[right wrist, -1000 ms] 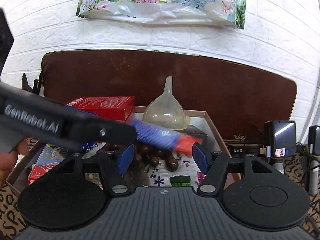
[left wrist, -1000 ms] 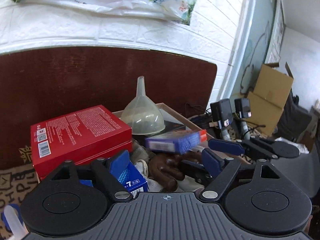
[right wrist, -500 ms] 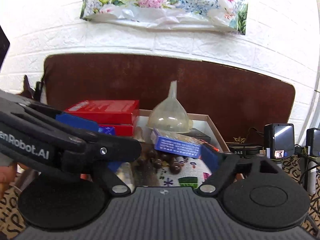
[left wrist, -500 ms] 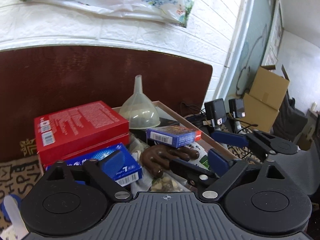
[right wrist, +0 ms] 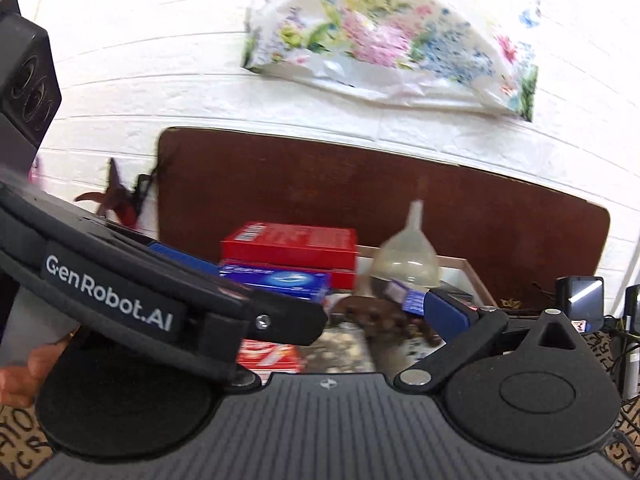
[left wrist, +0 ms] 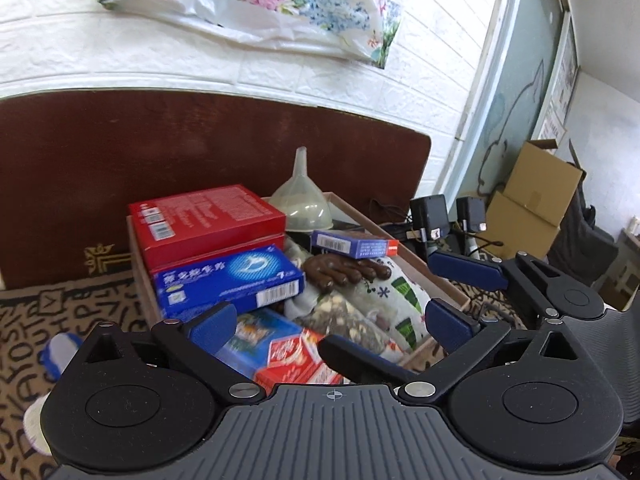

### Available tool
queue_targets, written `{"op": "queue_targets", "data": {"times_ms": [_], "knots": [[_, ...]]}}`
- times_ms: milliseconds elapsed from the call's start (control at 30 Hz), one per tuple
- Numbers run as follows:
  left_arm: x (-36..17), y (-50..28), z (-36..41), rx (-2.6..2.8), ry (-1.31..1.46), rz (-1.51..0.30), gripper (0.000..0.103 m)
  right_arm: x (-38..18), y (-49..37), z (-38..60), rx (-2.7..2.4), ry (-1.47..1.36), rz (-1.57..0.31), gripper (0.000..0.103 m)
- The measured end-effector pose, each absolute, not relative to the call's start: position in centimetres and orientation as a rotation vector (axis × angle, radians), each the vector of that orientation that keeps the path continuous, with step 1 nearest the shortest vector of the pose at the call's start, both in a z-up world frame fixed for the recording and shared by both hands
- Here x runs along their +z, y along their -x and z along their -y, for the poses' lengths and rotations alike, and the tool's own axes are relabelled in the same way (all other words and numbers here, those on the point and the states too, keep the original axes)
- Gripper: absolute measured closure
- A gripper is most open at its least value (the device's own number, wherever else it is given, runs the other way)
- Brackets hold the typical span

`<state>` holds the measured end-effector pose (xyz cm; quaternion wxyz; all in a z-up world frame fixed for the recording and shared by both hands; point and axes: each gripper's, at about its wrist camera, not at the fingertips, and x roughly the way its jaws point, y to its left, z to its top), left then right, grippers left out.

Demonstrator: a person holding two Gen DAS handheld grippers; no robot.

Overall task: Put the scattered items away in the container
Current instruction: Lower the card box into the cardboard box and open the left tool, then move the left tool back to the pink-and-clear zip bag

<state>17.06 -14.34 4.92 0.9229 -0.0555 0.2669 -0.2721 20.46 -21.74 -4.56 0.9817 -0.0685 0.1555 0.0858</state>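
Our left gripper (left wrist: 326, 322) stands wide with nothing between its blue pads, and our right gripper (left wrist: 446, 286) is still opening, also empty. Ahead, the shallow cardboard container (left wrist: 420, 258) holds a red carton (left wrist: 204, 222) over a blue box (left wrist: 228, 280), a translucent plastic funnel (left wrist: 302, 204), and a small blue packet (left wrist: 354, 243) resting on a brown glove (left wrist: 344, 272).

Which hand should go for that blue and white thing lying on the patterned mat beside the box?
Left. The blue and white thing lies on the mat left of the box, just beside the left gripper's open, empty fingers. The right wrist view does not show it at all.
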Motion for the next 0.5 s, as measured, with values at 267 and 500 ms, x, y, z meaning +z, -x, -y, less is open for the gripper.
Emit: {"op": "queue_targets", "data": {"times_ms": [267, 500], "knots": [[5.0, -13.1, 10.4, -0.515, 0.132, -0.529, 0.0, -4.2, -17.7, 17.2, 0.252, 0.165, -0.296, 0.0], [3.8, -10.4, 6.7, -0.475, 0.157, -0.528, 0.0, -4.8, -16.0, 13.5, 0.299, 0.161, -0.304, 0.0]]}}
